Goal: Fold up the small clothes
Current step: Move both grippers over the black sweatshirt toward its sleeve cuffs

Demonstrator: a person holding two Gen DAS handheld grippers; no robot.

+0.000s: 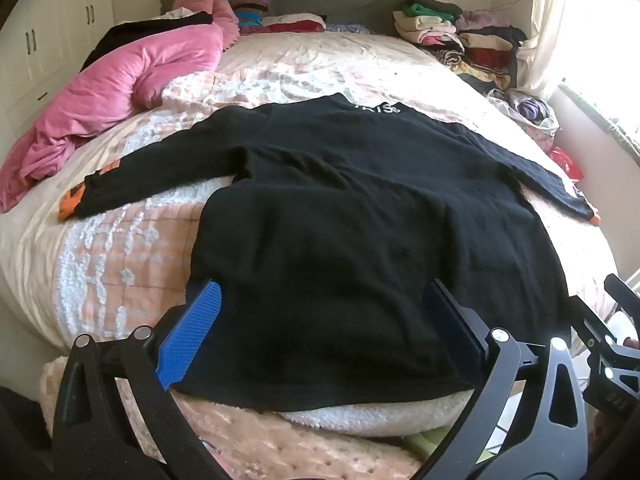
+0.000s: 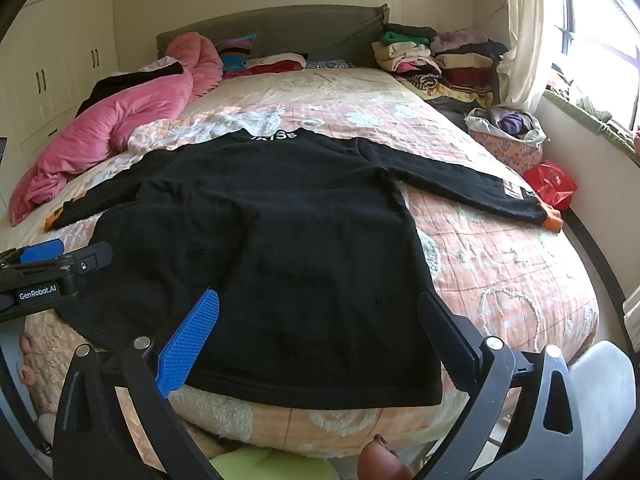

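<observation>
A black long-sleeved sweater with orange cuffs lies flat on the bed, hem towards me, sleeves spread to both sides; it also shows in the right wrist view. My left gripper is open over the hem's left part, its blue pads wide apart, holding nothing. My right gripper is open over the hem's right part, empty. The left gripper also shows at the left edge of the right wrist view.
The bed has a peach quilt. A pink duvet is bunched at the far left. Stacks of folded clothes sit at the far right by the headboard. A basket and red bag are right of the bed.
</observation>
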